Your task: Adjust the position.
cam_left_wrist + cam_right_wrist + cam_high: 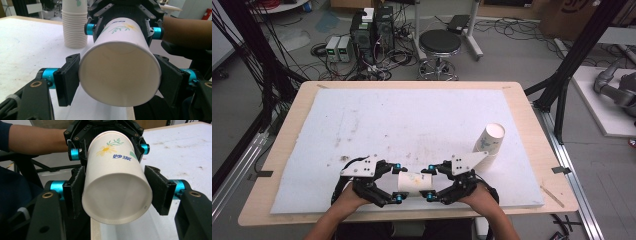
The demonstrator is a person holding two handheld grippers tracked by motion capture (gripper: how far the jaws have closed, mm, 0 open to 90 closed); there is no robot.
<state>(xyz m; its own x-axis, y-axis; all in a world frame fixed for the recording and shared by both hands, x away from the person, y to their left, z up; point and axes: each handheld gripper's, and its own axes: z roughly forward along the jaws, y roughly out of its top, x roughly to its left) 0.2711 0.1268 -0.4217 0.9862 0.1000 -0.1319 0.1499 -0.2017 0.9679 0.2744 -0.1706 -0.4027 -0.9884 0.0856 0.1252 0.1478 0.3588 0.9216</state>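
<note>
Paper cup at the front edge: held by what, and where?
Left claw clamps the paper cup at one end; right claw clamps the other end.

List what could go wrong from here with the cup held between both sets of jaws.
1. The left gripper has its jaws at the open mouth of the paper cup; that thin rim could buckle under the squeeze.
2. The cup hangs near the table's front edge; a slip from the right gripper might send it off the table.
3. The cup stack stands close to the right forearm and could get knocked.
</note>
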